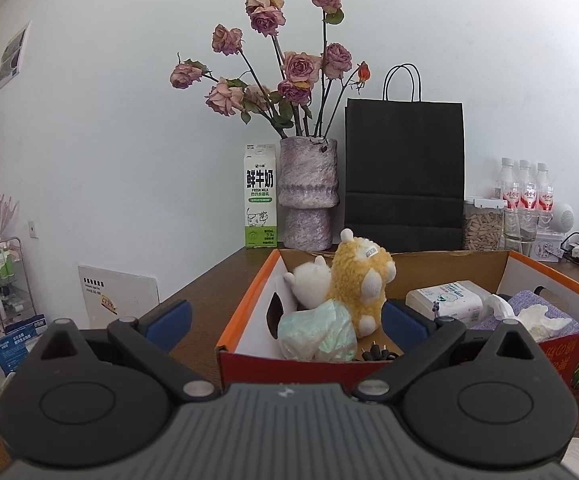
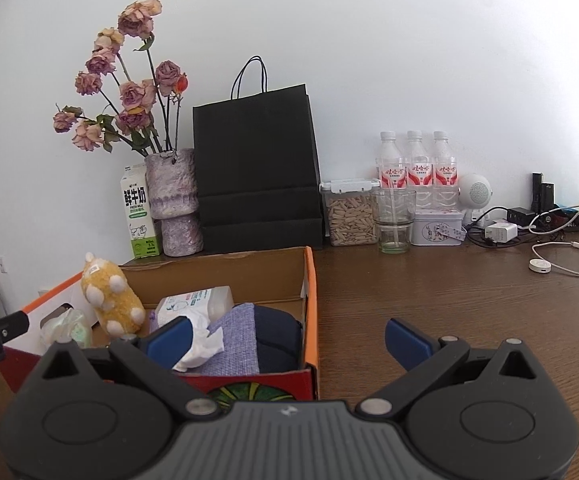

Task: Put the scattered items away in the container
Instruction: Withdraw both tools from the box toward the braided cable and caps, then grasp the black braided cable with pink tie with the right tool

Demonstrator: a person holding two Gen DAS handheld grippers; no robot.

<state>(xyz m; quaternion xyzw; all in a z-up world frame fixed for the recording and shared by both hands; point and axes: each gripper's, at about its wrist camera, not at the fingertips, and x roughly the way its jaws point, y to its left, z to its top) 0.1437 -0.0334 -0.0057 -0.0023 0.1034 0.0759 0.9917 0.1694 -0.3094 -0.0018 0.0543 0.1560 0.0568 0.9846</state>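
The box (image 1: pixel 245 304) is seen just ahead of the left gripper (image 1: pixel 285 316), on the counter (image 2: pixel 429 300). Inside it, between the left jaws, a yellow plush (image 1: pixel 363 280), a white plush (image 1: pixel 309 284) and an iridescent pouch (image 1: pixel 317 332) are packed together; a wipes pack (image 2: pixel 193 300), a tissue (image 2: pixel 201 346) and a folded cloth (image 2: pixel 237 340) lie ahead of the right gripper's (image 2: pixel 289 340) left jaw. Both pairs of jaws are spread wide and hold nothing. No loose item is seen on the counter near the box, so the task is judged nearly done. If the jaws are pushed forward, the near wall could be struck and the box shoved toward the vase (image 1: pixel 308 192) and glass (image 2: pixel 394 220).
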